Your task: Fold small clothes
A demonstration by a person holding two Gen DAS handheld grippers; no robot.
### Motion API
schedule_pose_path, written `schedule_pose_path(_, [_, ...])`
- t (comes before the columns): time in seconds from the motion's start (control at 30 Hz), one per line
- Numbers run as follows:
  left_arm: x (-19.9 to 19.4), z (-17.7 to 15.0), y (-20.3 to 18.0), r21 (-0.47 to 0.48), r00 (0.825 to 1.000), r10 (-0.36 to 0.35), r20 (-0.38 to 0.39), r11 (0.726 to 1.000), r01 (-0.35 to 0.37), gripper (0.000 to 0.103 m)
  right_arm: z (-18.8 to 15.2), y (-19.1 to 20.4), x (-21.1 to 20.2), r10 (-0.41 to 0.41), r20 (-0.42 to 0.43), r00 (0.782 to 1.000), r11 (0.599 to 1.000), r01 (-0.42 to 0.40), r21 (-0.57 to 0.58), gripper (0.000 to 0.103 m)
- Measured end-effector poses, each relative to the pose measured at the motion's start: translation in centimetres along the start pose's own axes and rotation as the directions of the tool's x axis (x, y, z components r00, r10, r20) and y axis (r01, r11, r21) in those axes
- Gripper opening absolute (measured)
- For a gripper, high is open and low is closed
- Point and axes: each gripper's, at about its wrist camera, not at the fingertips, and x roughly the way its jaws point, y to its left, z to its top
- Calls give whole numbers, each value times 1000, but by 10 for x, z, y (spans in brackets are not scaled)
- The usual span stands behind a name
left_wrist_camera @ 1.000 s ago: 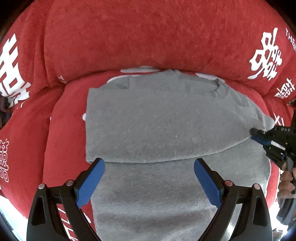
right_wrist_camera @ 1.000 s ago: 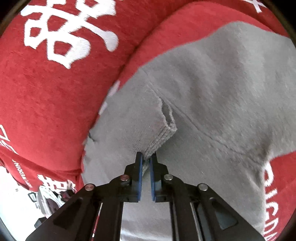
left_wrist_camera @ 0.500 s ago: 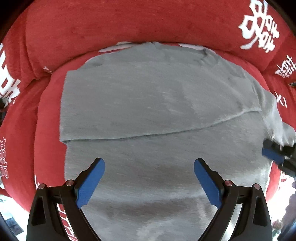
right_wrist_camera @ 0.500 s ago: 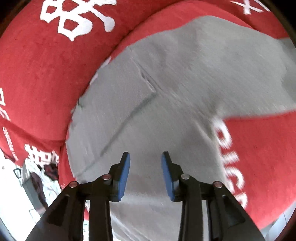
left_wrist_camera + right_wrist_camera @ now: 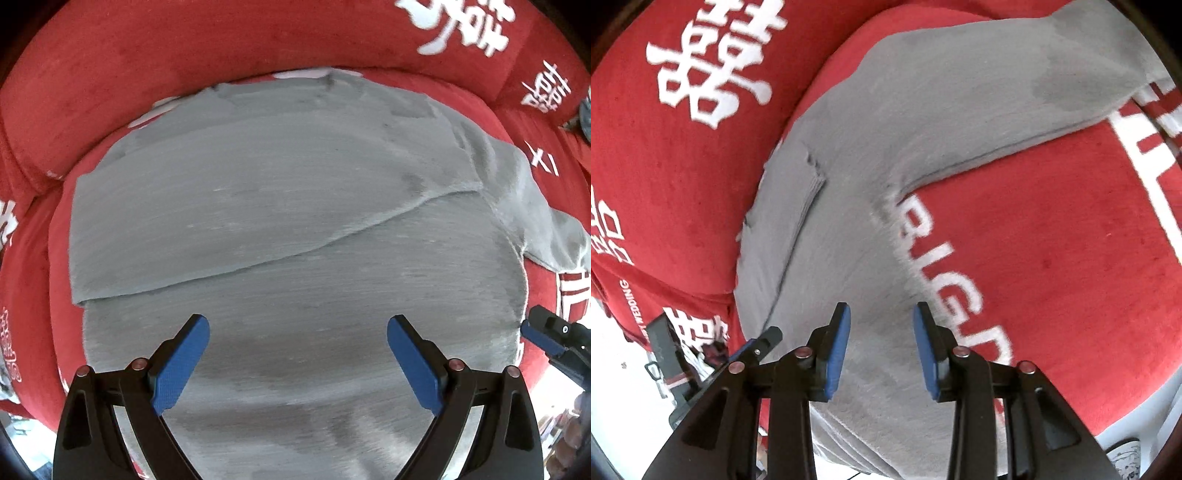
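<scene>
Soft grey knit garment (image 5: 295,229) lying flat on red plush cushion with white characters (image 5: 184,48), filling centre of left view, one flap folded over, fold edge running diagonally lower left to upper right. Sleeve trailing to right edge. My left gripper (image 5: 298,363) hovering over near hem, jaws wide apart, gripping nothing. My right gripper (image 5: 881,347) over garment's side edge, jaws partly apart, empty. Judging left one nearer to hem.
</scene>
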Motion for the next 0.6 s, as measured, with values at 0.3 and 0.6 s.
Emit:
schedule_pose_path(0.3, [5,13,-49,68,1000,-25,-1,997,25,98,25,-48,-40,-27,89,996,997,20,72,39])
schedule_pose_path(0.6, [11,26,-84,107,999,-53,-4,993,54,98,65,-132,-103,-106,315,943,958,11,287,40])
